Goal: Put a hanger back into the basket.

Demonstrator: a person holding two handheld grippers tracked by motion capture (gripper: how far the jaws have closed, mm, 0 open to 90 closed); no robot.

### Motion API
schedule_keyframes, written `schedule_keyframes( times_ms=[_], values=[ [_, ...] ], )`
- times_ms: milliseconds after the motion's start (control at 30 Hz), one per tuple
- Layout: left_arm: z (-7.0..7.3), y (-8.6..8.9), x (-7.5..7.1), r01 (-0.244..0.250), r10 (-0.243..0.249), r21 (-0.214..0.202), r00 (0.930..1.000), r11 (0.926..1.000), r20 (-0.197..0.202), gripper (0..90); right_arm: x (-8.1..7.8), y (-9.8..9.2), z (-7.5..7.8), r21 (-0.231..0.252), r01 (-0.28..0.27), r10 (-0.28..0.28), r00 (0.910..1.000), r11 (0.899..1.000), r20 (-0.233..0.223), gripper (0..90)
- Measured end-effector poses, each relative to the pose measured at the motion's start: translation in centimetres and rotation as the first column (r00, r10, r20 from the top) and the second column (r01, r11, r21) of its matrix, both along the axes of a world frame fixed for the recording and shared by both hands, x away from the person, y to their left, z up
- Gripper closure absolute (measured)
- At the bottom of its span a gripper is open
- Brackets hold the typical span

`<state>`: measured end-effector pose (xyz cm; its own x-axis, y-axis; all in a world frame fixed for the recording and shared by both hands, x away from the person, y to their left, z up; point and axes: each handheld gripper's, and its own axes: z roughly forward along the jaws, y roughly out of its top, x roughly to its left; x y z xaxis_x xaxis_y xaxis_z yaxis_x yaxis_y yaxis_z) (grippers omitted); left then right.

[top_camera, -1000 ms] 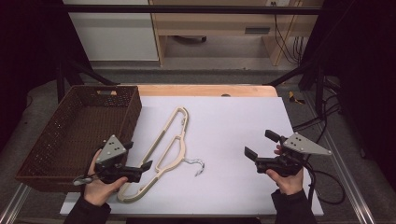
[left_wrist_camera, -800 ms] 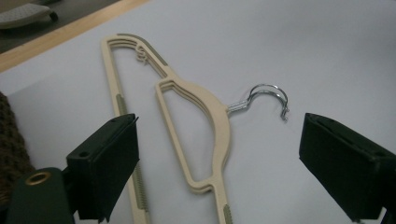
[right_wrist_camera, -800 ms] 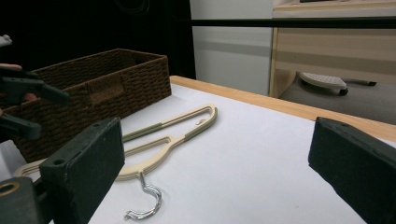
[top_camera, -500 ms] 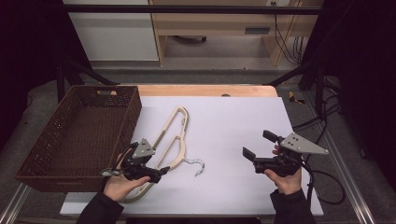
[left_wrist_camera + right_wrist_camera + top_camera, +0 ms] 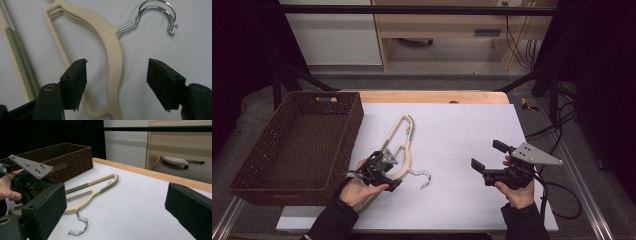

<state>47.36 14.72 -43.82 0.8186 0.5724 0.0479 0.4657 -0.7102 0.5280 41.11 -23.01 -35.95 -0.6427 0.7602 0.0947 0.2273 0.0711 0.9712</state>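
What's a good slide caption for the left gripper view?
Left gripper open astride stacked cream hangers on white table.

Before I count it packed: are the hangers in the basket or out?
Out. The hangers lie flat on the white table, beside the basket.

I see my left gripper [image 5: 384,172], jaws just closing, over the hanger [image 5: 397,142] beside the basket [image 5: 272,177]; right gripper [image 5: 488,159] well apart from it.
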Motion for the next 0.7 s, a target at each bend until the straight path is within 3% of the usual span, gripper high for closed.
schedule_keyframes(
  times_ms=[33, 100, 133, 233, 333, 433, 633, 700],
  values=[
    [-0.3, 0.0, 0.3, 0.011, -0.011, 0.002, 0.9994, 0.9999, -0.032, 33.7, 0.0, 0.0, 0.0, -0.002, -0.001, 0.001, 1.0, 1.0, -0.001, 4.1],
    [-0.4, -0.1, 0.4, 0.008, -0.007, 0.01, 0.9996, 0.9999, -0.026, 35.3, 0.0, 0.0, -0.1, -0.003, -0.002, 0.002, 1.0, 1.0, -0.006, 4.0],
    [-0.6, -0.2, 0.5, -0.004, 0.004, 0.031, 1.0, 0.9995, 0.0, 35.6, 0.0, 0.1, -0.1, -0.002, -0.003, 0.002, 1.0, 1.0, -0.007, 4.0],
    [-0.7, -0.2, 0.6, 0.008, -0.008, 0.033, 1.0, 0.9994, 0.003, 38.9, 0.1, 0.0, -0.1, -0.008, -0.001, 0.0, 1.0, 1.0, -0.008, 4.0],
    [-1.0, -0.4, 0.8, 0.03, -0.03, 0.034, 0.9995, 0.999, -0.014, 39.7, 0.1, 0.1, -0.1, -0.002, -0.004, 0.004, 1.0, 1.0, -0.006, 4.0],
    [-1.4, -0.7, 0.8, 0.016, -0.015, 0.032, 0.9997, 0.9994, -0.02, 41.1, 0.1, 0.1, -0.1, -0.008, -0.003, 0.003, 1.0, 1.0, -0.007, 4.0],
    [-1.5, -0.7, 1.0, -0.033, 0.033, -0.002, 0.9992, 0.9995, -0.021, 57.5, 0.0, 0.1, -0.1, -0.003, -0.004, 0.004, 1.0, 1.0, -0.008, 4.0],
    [-1.4, -0.7, 1.0, -0.026, 0.026, 0.0, 0.9994, 0.9997, -0.025, 60.5, 0.1, 0.1, -0.1, -0.001, -0.004, 0.004, 1.0, 1.0, -0.007, 4.0]
  ],
)
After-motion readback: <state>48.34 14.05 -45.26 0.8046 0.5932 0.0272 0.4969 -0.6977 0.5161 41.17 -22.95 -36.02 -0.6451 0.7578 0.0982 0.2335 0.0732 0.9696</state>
